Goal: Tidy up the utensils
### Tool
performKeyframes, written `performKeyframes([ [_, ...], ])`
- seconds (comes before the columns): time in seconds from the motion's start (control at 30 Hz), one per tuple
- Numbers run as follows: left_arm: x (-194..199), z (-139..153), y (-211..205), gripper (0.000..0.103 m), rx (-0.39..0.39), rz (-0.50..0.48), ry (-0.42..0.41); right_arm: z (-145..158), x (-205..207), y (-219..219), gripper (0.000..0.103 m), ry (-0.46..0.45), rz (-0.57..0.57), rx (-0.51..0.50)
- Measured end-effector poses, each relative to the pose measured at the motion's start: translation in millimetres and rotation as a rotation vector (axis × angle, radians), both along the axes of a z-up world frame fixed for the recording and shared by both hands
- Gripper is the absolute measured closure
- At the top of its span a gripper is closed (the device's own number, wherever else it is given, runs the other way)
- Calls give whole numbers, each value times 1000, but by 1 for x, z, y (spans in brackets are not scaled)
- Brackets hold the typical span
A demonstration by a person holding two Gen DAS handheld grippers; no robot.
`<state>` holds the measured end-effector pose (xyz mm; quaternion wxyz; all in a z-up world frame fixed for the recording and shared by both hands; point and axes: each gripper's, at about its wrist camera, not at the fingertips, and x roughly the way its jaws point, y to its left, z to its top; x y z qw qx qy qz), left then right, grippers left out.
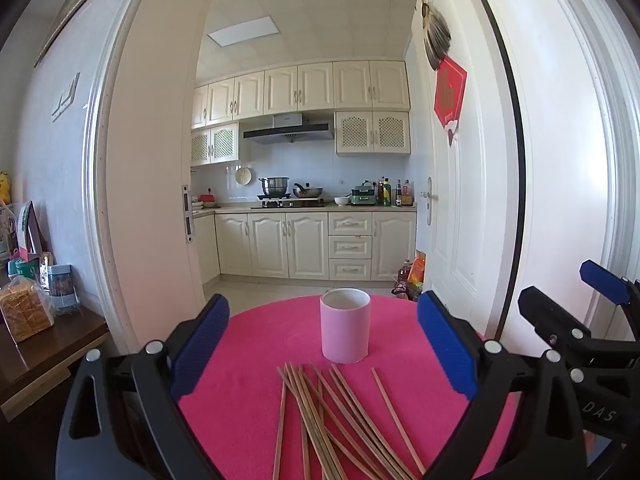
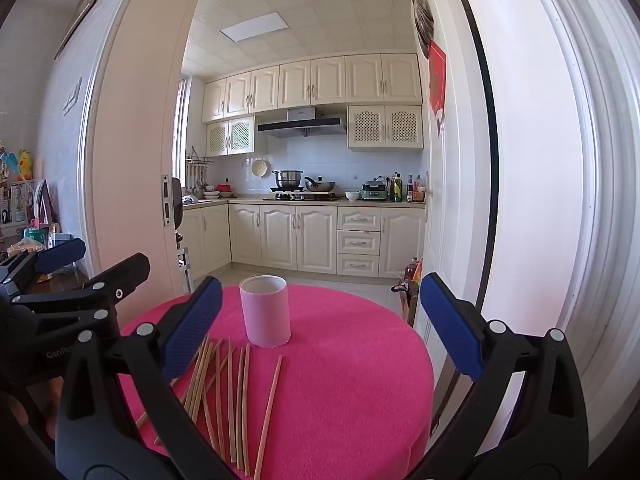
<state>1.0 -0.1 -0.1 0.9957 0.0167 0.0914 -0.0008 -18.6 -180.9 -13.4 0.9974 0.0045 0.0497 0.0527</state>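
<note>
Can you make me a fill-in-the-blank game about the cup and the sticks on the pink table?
1. The chopsticks lie loose on the round table, whose cover is ____.
2. The pink cup stands upright with ____ chopsticks inside it.
3. The left gripper and the right gripper both have jaws that are ____.
4. Seen from the grippers, the cup stands ____ the chopsticks.

Missing words: pink; no; open; behind
</note>
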Motion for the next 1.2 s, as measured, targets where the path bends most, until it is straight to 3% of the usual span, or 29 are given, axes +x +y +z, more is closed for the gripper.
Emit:
performKeyframes([
  [1.2,-4,1,0,10,6,2,-17,-4,1,0,6,4,-2,1],
])
